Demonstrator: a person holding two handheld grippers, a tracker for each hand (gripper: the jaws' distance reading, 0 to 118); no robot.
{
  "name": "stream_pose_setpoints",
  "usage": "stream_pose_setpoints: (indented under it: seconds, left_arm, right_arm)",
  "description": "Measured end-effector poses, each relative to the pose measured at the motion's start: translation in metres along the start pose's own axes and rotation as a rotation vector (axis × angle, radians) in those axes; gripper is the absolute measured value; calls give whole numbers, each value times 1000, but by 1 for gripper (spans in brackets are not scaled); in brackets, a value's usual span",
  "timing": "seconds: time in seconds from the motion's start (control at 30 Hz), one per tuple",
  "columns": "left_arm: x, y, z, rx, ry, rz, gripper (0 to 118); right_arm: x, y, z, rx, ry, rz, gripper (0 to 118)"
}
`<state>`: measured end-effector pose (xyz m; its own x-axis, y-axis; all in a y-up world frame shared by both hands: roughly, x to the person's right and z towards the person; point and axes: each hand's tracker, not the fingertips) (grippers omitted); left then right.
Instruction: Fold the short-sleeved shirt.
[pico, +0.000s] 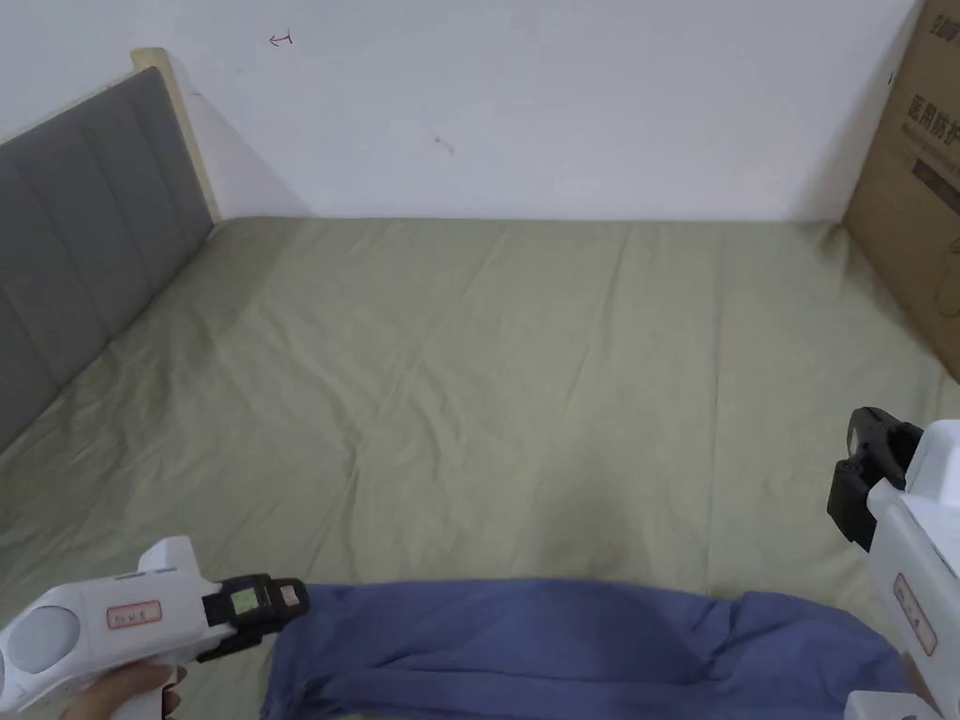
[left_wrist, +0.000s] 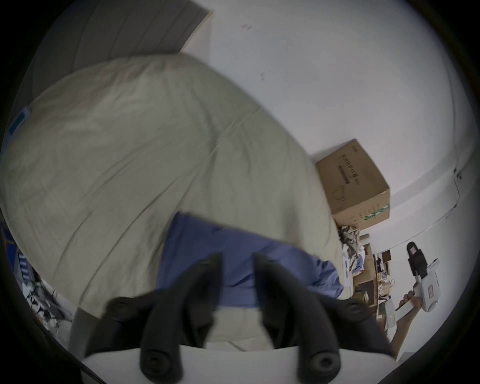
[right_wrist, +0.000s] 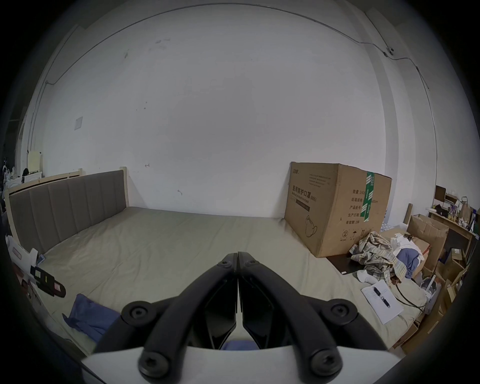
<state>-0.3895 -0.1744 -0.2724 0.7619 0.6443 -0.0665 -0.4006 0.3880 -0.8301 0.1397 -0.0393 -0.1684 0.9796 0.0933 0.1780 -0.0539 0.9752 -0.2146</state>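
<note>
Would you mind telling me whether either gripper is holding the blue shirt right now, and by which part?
Nothing is held. The left gripper is open above the shirt; the right gripper is shut and empty, raised off it.

Plain blue short-sleeved cotton shirt (pico: 581, 647): solid colour, no print. Pale olive-green bed sheet (pico: 487, 394): uniform, unpatterned. Padded grey fabric headboard (pico: 75, 244): vertical stitched panels, light wood frame. Brown cardboard box (right_wrist: 335, 205): dark print, green-and-white tape strip. White plastic left gripper (pico: 302, 600) and white plastic right gripper (pico: 855, 487): black jaws. Crumpled plaid cloth (right_wrist: 374, 249): beige and grey checks.
</note>
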Motion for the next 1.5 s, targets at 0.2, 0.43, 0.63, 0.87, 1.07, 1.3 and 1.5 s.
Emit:
stream_pose_setpoints:
  seconds: [0.2,0.43,0.63,0.87,1.07,1.3,1.5]
  left_arm:
    - [-30,-14,-29,-55,95,8,100]
    - [-61,-9,-74,-94,107,-38,68]
    - [-51,-17,-89,-102,113,-47,7]
    - [-19,-3,-34,11,121,-166,3]
    - [-20,20,12,62,282,-198,3]
    - [28,7,26,64,317,-273,3]
    - [113,-19,-18,-34,149,-340,3]
  right_arm:
    - [-12,-9,-12,-47,21,52,0]
    - [-12,-18,-19,-88,6,42,0]
    - [-5,-18,-17,-98,-10,50,0]
    - [5,-11,-15,-78,-14,50,0]
    - [5,-10,-13,-58,4,13,0]
    - [9,-13,-6,-57,18,-4,0]
    - [16,-14,1,-49,18,-18,0]
